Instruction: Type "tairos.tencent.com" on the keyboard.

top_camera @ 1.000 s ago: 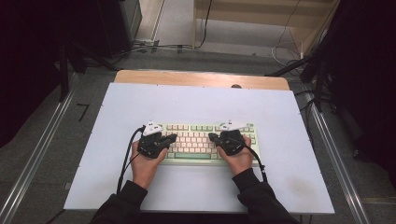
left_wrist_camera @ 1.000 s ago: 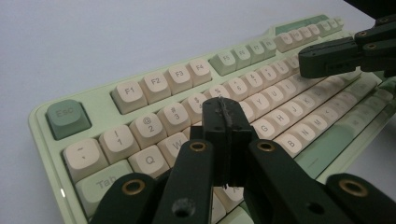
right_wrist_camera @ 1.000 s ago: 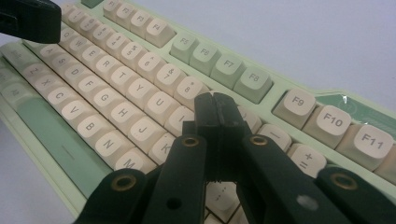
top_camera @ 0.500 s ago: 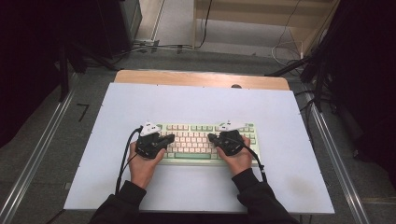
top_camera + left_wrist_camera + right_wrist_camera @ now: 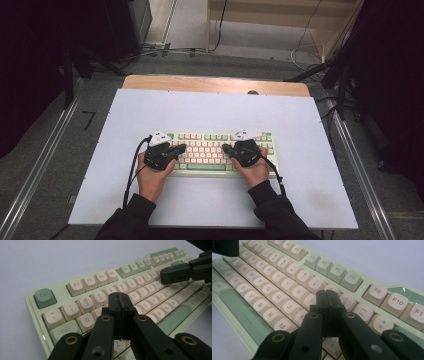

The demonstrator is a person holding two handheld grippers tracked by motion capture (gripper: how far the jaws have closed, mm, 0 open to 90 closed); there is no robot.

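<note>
A pale green keyboard [image 5: 210, 137] with cream and green keys lies near the front of the white tabletop [image 5: 215, 110]. My left gripper [image 5: 181, 148] hovers over its left half, jaws shut with nothing between them, tips above the Q, W and E keys [image 5: 86, 320]. My right gripper [image 5: 226, 148] hangs over the right half, also shut and empty, tips near the I, O and K keys [image 5: 300, 315]. In the left gripper view [image 5: 120, 302] the right gripper's tips [image 5: 170, 275] show at the upper right. The right gripper's own tips [image 5: 328, 298] meet above the keys.
The white tabletop [image 5: 310, 165] has bare space behind and to both sides of the keyboard. A wooden strip [image 5: 215, 84] runs along the far edge. Metal rails [image 5: 45, 165] flank the table, with cables on the floor beyond.
</note>
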